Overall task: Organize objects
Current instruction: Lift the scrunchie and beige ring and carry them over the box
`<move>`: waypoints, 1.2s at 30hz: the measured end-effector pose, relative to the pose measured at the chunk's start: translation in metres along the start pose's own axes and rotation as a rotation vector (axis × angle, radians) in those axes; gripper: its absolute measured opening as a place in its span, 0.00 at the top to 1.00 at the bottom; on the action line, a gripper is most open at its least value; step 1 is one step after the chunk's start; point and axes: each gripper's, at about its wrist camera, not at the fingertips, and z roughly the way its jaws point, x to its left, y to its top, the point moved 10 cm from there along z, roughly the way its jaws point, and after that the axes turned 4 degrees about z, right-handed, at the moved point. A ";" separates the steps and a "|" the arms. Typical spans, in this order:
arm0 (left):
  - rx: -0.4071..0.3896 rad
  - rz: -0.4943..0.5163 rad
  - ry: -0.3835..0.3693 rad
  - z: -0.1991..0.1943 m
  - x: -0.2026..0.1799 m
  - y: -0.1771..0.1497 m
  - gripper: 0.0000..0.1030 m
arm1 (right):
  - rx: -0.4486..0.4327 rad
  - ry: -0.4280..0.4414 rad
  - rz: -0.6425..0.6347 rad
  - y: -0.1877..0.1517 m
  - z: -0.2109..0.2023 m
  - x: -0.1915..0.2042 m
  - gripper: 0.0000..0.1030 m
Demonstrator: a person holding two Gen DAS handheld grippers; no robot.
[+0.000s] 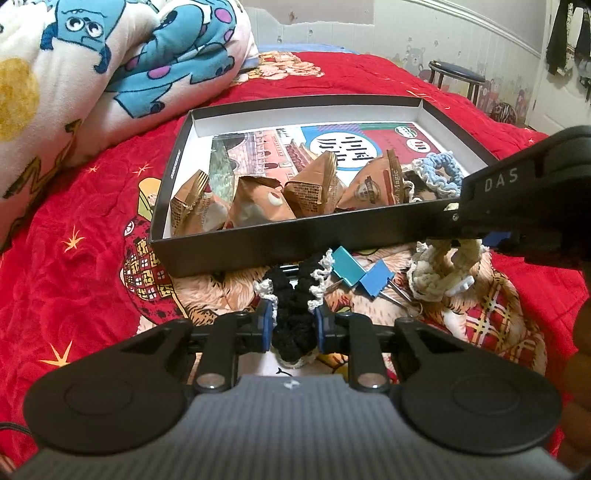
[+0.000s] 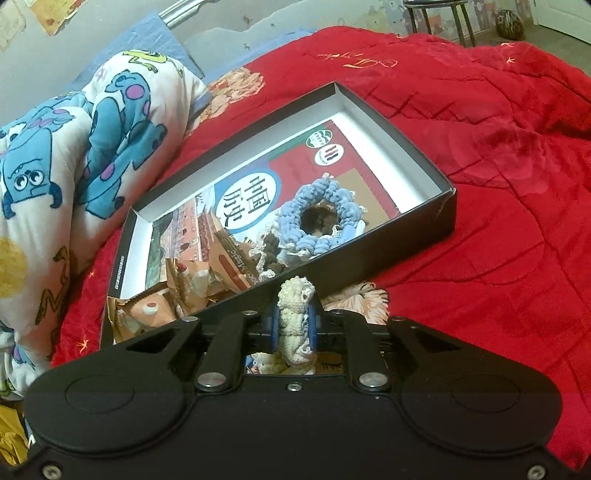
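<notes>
A shallow black box (image 1: 258, 245) (image 2: 448, 210) lies on the red bedspread. It holds a book, several brown snack packets (image 1: 255, 205) (image 2: 195, 284) and a blue crocheted scrunchie (image 1: 439, 171) (image 2: 317, 214). My left gripper (image 1: 293, 325) is shut on a black scrunchie (image 1: 295, 295) with white trim, just in front of the box's near wall. My right gripper (image 2: 294, 325) is shut on a cream crocheted scrunchie (image 2: 295, 306) (image 1: 439, 273), also at the near wall. In the left wrist view the right gripper (image 1: 476, 236) comes in from the right edge. Two blue binder clips (image 1: 364, 273) lie between the scrunchies.
A rolled cartoon-print quilt (image 1: 92, 81) (image 2: 74, 147) lies left of the box. A dark stool (image 1: 456, 75) (image 2: 439, 11) stands beyond the bed's far edge, by the wall. Open red bedspread (image 2: 498, 166) stretches right of the box.
</notes>
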 end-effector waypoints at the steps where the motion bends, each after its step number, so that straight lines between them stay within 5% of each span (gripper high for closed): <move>1: 0.000 -0.001 0.000 0.000 0.000 0.000 0.75 | -0.003 -0.001 0.001 0.000 -0.001 0.000 0.86; 21: -0.037 -0.030 -0.031 -0.016 0.001 0.008 0.80 | -0.129 0.150 -0.024 0.009 -0.036 0.030 0.86; 36: -0.141 -0.080 -0.021 -0.045 0.017 0.028 0.82 | -0.220 0.280 0.003 0.023 -0.060 0.043 0.86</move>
